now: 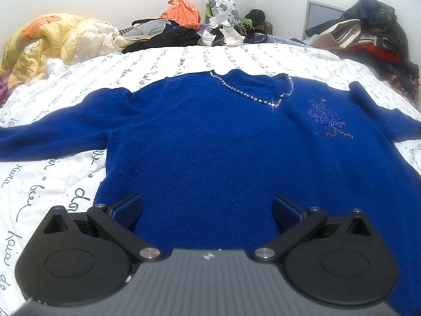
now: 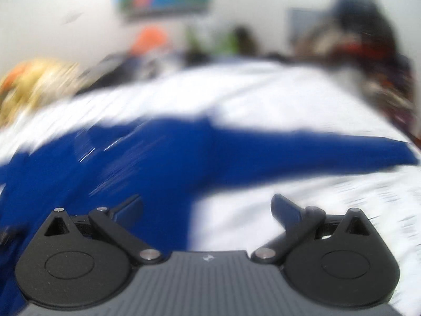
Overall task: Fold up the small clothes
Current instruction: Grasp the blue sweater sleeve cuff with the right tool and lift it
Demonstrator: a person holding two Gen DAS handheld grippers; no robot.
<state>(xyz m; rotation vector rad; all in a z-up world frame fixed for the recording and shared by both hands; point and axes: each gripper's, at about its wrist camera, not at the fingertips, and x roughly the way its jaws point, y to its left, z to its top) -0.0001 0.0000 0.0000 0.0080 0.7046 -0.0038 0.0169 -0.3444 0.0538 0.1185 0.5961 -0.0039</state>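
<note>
A royal-blue knit sweater (image 1: pixel 210 142) lies flat, front up, on the white bedspread (image 1: pixel 52 173), sleeves spread to both sides. It has a rhinestone V neckline (image 1: pixel 252 94) and a beaded motif (image 1: pixel 326 118) on the chest. My left gripper (image 1: pixel 208 208) is open and empty, over the sweater's lower hem. The right wrist view is motion-blurred. There my right gripper (image 2: pixel 208 208) is open and empty, near the sweater's right side and under its outstretched right sleeve (image 2: pixel 315 152).
A yellow quilt (image 1: pixel 52 44) is bunched at the back left. A pile of clothes and an orange bag (image 1: pixel 181 13) lies along the far edge. Dark clothes (image 1: pixel 373 42) are heaped at the back right. The white wall stands behind.
</note>
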